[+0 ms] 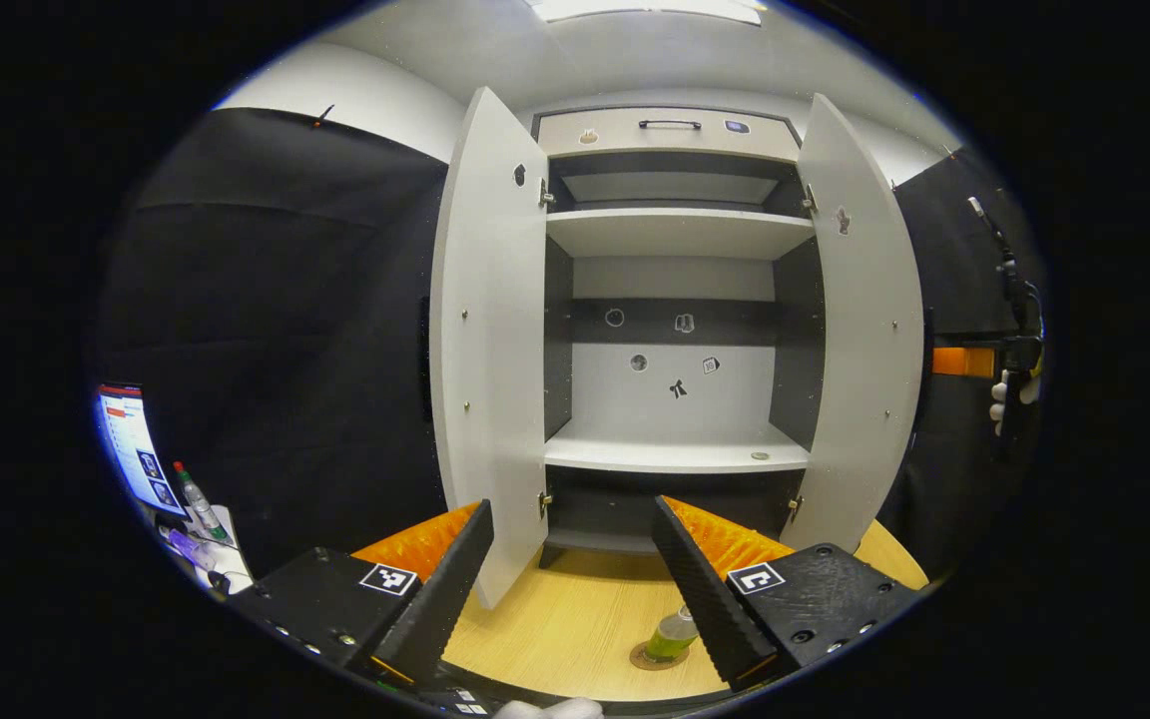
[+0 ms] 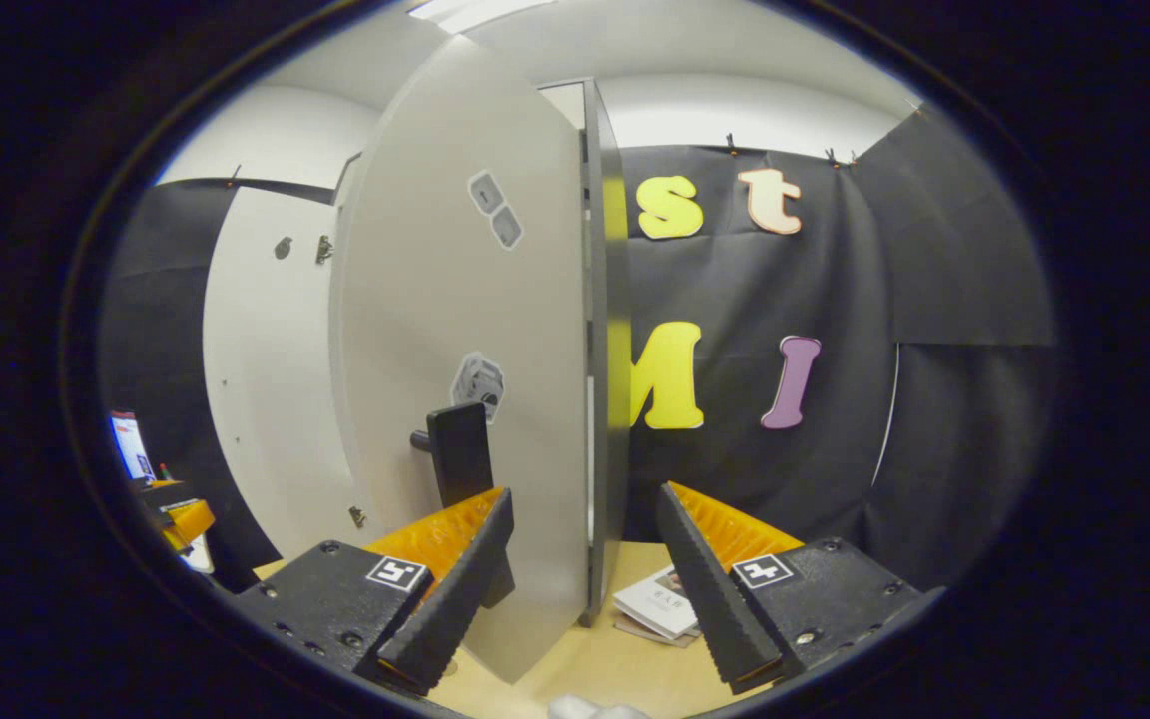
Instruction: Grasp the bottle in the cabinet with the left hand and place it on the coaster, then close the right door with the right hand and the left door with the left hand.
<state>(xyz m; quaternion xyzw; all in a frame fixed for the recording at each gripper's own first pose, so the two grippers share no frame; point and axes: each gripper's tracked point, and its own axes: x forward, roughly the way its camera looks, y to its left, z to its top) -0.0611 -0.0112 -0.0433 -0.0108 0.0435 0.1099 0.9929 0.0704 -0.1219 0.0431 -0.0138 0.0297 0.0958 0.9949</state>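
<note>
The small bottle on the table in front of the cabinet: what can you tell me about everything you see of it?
The small clear plastic bottle of green liquid stands upright on a round brownish coaster on the light wooden tabletop, in front of the open white cabinet. Its upper part looks paler than the green below; its cap is hard to make out. One of the left gripper's fingers hides its right side in the left gripper view. Nothing appears to grip it: the left gripper is open.

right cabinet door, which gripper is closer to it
Right. The right gripper straddles the right cabinet door's edge, jaws open. The left gripper hangs back in front of the cabinet, above the bottle.
</note>
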